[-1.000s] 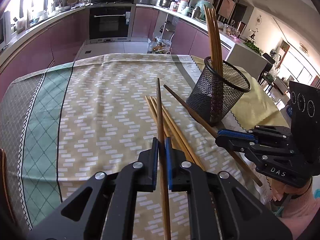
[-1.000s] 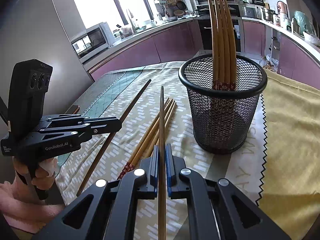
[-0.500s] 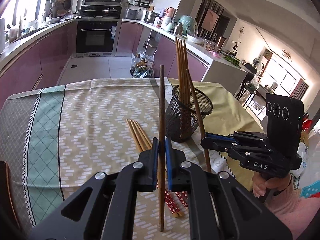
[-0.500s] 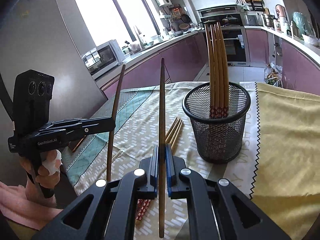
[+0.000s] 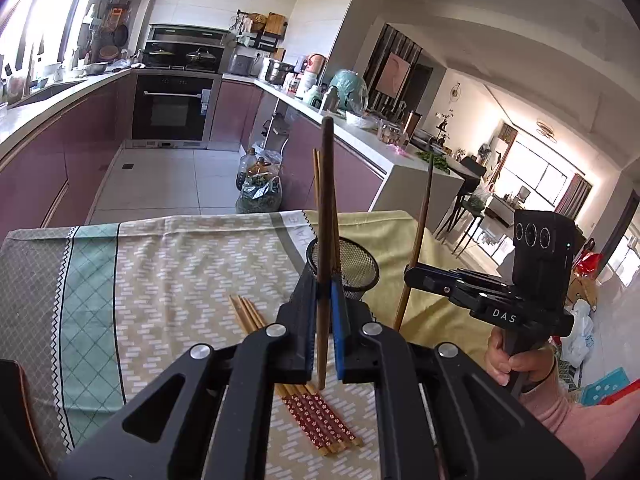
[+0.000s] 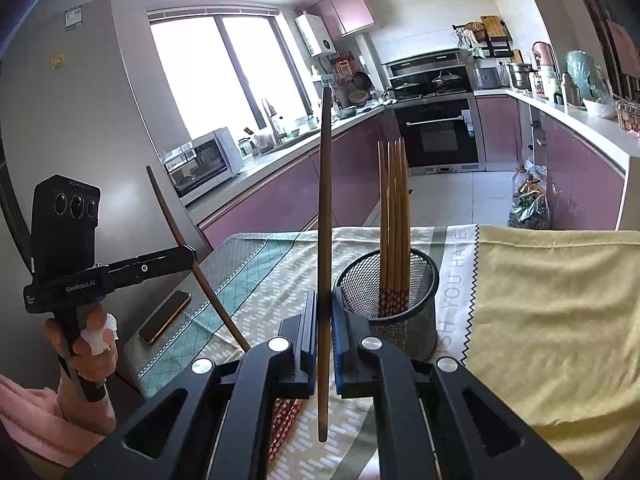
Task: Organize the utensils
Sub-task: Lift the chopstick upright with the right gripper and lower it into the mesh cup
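Both dark chopsticks had been raised higher above the tablecloth than half a second earlier. One was pinched upright by the left gripper, the other by the right gripper, near the mesh holder.

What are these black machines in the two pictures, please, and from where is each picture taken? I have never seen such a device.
They are hand-held grippers, one in each hand, each with a camera looking along its fingers. The left view shows the left gripper shut on a dark chopstick; the right gripper appears at its side. The right view shows the right gripper shut on another dark chopstick, with the left gripper beside it. On the tablecloth stand a mesh cup holding chopsticks, loose chopsticks, and a phone.
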### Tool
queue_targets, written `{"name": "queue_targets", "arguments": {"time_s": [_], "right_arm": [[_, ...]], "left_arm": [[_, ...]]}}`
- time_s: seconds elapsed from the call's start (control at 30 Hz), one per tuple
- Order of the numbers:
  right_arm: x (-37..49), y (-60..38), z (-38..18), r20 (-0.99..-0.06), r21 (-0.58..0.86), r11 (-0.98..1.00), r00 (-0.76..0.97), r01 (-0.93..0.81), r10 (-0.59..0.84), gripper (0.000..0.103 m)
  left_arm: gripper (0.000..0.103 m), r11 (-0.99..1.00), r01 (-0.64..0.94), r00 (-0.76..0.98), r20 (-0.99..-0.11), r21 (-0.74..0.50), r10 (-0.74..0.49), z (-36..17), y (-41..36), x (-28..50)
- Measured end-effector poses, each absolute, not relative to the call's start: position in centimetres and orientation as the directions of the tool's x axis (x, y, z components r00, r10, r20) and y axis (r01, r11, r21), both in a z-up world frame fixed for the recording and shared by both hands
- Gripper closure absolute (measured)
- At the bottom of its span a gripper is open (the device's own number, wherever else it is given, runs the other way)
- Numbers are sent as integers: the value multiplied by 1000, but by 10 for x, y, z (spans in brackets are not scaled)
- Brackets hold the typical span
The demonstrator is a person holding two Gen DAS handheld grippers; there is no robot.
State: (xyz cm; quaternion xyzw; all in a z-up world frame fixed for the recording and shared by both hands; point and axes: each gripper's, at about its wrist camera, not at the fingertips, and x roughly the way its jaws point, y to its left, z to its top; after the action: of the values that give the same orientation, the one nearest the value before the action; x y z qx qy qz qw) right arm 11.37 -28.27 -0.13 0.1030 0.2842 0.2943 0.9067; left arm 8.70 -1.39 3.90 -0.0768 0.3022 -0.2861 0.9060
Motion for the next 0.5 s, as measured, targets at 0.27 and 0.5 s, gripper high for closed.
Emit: {"name": "queue_targets", "arguments": {"time_s": [0.27,0.5], "right_arm": [[121,-292,26,-400,320,825,724,-465,563,97],[134,-295,49,-347,285,845,773,-453,531,97]], "left_arm": [[95,802,498,677,-429,-330,-597,72,-24,102],[95,801,515,702,-387,-305,-598,99,-40,119]]}}
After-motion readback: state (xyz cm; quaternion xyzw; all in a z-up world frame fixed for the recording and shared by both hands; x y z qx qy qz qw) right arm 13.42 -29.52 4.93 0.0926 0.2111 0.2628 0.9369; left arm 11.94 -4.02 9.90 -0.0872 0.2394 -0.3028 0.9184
